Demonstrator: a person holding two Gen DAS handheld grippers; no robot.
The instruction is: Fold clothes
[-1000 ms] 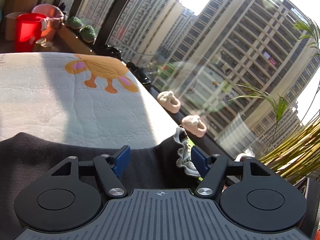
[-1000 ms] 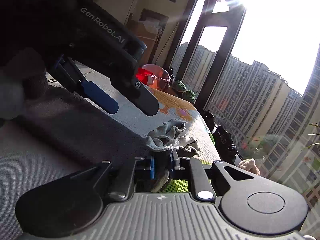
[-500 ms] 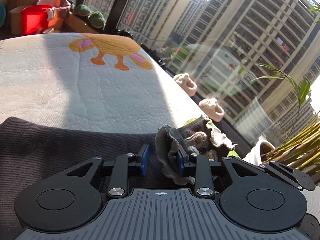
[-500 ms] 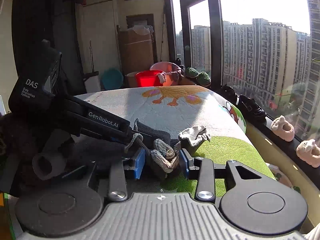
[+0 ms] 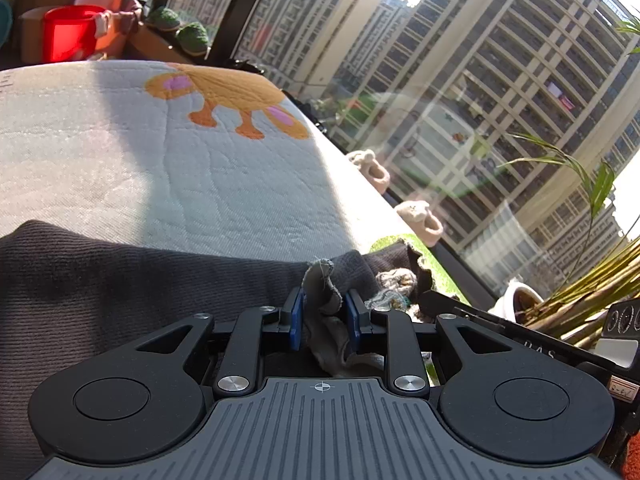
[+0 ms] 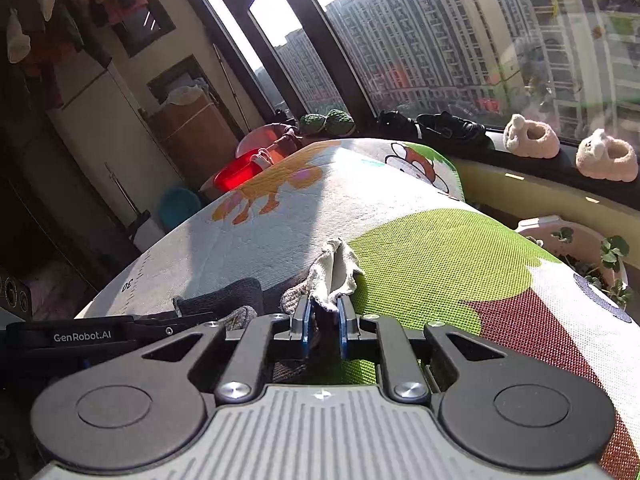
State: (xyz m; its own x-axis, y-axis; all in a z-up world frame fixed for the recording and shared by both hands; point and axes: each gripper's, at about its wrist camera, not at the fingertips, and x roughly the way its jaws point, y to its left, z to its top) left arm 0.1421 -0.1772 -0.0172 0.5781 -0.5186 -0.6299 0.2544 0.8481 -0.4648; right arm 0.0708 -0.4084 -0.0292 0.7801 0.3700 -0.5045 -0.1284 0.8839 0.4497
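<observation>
— Left wrist view: printed mat (image 5: 224, 184) running wide and bare up to the orange cartoon animal (image 5: 228, 100), then dropping off at the right edge along the window ledge. Plenty of room leftward and ahead, little to the right.

— Right wrist view: same mat (image 6: 420, 256), green and dark red patches on the near right, falling away toward a yellow ledge wall. Open stretch ahead up to the red tub (image 6: 236, 174).

— And the garment?

— Dark grey garment (image 5: 132, 280) spread flat over the near left of the mat, its frayed pale hem bunched at the right end. Left gripper (image 5: 322, 316) clamped on that hem, blue pads (image 5: 296, 318) pressing a fold of cloth that sticks up between them.

— Right gripper (image 6: 323, 326) likewise pinched tight on a tuft of the same garment (image 6: 334, 270), pale lining standing up just past the tips. Both grippers side by side, nearly touching.

— Seen from one side only?

— From the left: broad dark body of the garment, potted plant (image 5: 576, 296) at far right, edge of the other tool beside the jaws.

— From the right: only a small dark scrap of cloth; fluffy slippers (image 6: 530, 138) and black shoes (image 6: 452, 128) on the sill, tall cabinet (image 6: 104, 136) and hanging laundry (image 6: 36, 4) at left, the left tool's labelled arm low at left.
</observation>
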